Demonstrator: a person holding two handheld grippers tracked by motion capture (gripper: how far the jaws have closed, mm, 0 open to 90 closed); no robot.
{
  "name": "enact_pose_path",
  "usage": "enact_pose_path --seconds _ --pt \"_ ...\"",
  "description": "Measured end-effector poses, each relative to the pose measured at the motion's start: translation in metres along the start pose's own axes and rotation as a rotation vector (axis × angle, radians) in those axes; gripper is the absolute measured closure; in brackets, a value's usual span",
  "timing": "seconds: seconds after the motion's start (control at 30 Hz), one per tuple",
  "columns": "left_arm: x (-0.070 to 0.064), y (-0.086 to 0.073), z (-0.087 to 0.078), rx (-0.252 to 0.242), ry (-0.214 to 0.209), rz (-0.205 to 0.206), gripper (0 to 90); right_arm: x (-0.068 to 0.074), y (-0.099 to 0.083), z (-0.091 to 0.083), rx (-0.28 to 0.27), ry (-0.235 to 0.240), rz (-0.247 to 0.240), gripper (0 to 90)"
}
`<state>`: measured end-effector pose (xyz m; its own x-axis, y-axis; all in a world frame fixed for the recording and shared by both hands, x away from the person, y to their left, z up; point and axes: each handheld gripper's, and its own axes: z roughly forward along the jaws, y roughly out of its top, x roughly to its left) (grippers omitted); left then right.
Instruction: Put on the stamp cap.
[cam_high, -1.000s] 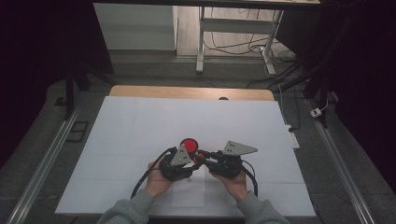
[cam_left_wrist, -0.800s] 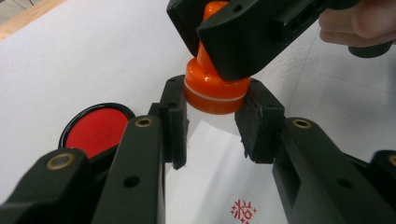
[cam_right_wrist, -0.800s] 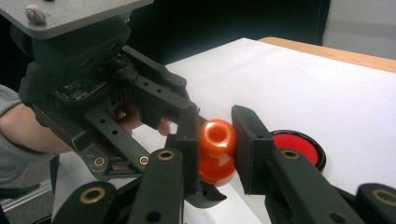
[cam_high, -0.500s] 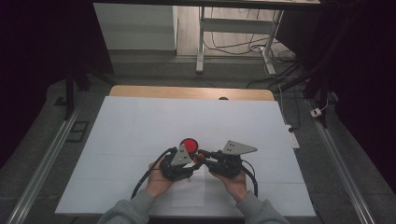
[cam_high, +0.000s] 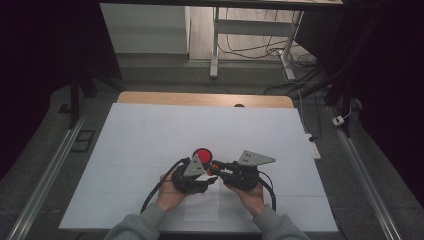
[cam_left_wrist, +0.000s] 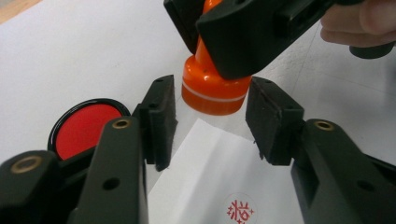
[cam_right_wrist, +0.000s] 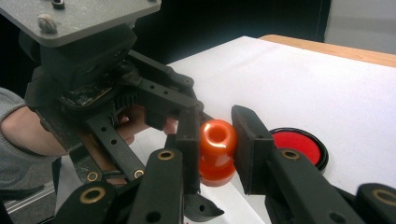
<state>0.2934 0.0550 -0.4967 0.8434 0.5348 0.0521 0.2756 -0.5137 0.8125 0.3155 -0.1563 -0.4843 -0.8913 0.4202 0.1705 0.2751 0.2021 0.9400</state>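
Observation:
An orange stamp (cam_right_wrist: 217, 148) with a round knob stands upright at the far edge of a white paper slip (cam_left_wrist: 219, 172). My right gripper (cam_right_wrist: 217, 140) is shut on its knob, one pad on each side. My left gripper (cam_left_wrist: 210, 116) is open, low over the slip, its pads (cam_left_wrist: 161, 116) standing a little to each side of the stamp's wide base (cam_left_wrist: 212, 88) without touching it. A red stamped mark (cam_left_wrist: 239, 210) shows on the slip. In the high view both grippers meet at the table's near middle, left gripper (cam_high: 209, 180) and right gripper (cam_high: 216, 167) tip to tip.
A round red ink pad (cam_high: 202, 153) in a black rim lies open just beyond the left gripper, also seen as the ink pad (cam_right_wrist: 299, 144) behind the right jaw. A white mat (cam_high: 150, 135) covers the table, with a wooden edge (cam_high: 200, 98) at the far side.

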Motion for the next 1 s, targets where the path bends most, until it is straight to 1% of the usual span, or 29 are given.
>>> enact_pose_path --seconds 0.1,0.17,0.23,0.3,0.47,0.63,0.73,1.0 --pt "0.001 0.0 0.0 0.006 0.001 -0.006 46.7 0.0 0.0 0.0 0.0 0.0 0.001 72.5" --pt "0.002 -0.001 0.0 0.011 0.007 -0.01 41.0 -0.001 0.0 -0.001 0.001 0.0 0.001 72.5" --pt "0.003 -0.001 0.0 0.031 -0.002 -0.017 34.4 -0.001 0.001 -0.001 -0.002 -0.001 0.002 72.5" --pt "0.003 -0.003 -0.001 0.044 0.008 -0.023 28.6 -0.002 0.001 -0.002 -0.006 -0.003 0.003 72.5" --pt "0.006 -0.008 -0.008 0.045 0.018 -0.045 23.3 -0.003 0.002 -0.004 -0.014 -0.006 0.009 72.5" --pt "0.01 -0.013 -0.019 0.042 0.022 -0.065 19.9 -0.004 0.003 -0.006 -0.018 -0.011 0.007 72.5" --pt "0.013 -0.018 -0.027 0.046 0.018 -0.078 18.5 -0.005 0.004 -0.007 -0.022 -0.014 0.008 72.5" --pt "0.023 -0.034 -0.054 0.021 0.05 -0.121 17.9 -0.009 0.006 -0.011 -0.032 -0.025 0.011 72.5"
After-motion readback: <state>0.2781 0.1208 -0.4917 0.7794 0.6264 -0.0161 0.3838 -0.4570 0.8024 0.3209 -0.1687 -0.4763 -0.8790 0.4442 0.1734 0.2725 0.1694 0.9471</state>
